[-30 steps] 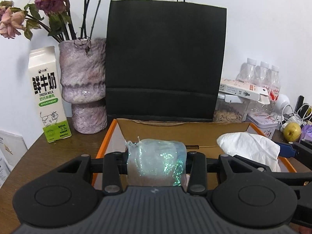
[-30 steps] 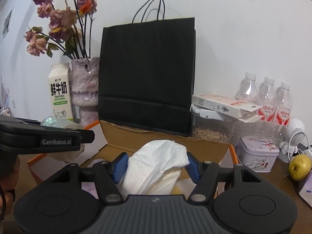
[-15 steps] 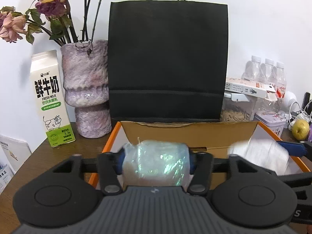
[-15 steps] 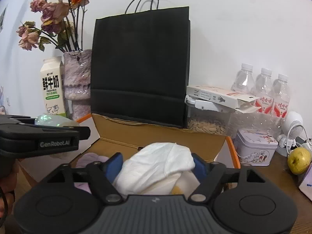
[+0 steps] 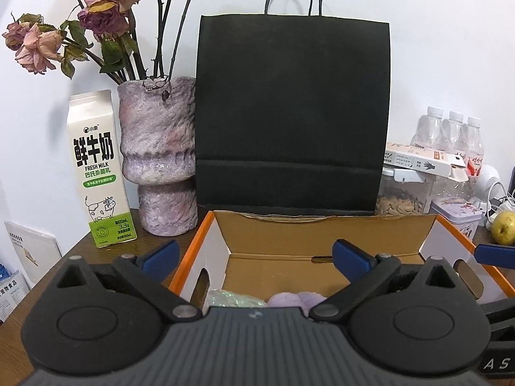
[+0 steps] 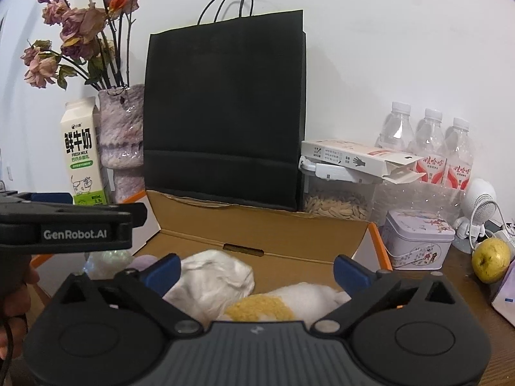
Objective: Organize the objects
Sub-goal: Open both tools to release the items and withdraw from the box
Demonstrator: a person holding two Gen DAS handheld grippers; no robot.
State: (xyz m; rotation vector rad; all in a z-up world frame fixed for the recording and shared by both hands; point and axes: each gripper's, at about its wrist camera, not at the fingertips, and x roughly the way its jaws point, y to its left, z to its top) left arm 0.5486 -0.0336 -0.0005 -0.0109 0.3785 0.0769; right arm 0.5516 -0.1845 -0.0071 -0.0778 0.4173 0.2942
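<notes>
Both grippers hang with fingers spread wide and nothing between them: left gripper (image 5: 254,254) at lower centre above the cardboard box (image 5: 322,234), where the iridescent bundle (image 5: 235,299) lies, and right gripper (image 6: 256,270) over the white cloth (image 6: 212,276) inside that box.

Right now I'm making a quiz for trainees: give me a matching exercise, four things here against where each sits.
Things:
1. white cloth bundle
2. milk carton
3. yellow-green fruit
4. black paper bag

Places:
A. right end of the table
B. behind the cardboard box
C. inside the box
D. left of the vase

Pairs: 1-C, 2-D, 3-A, 4-B
</notes>
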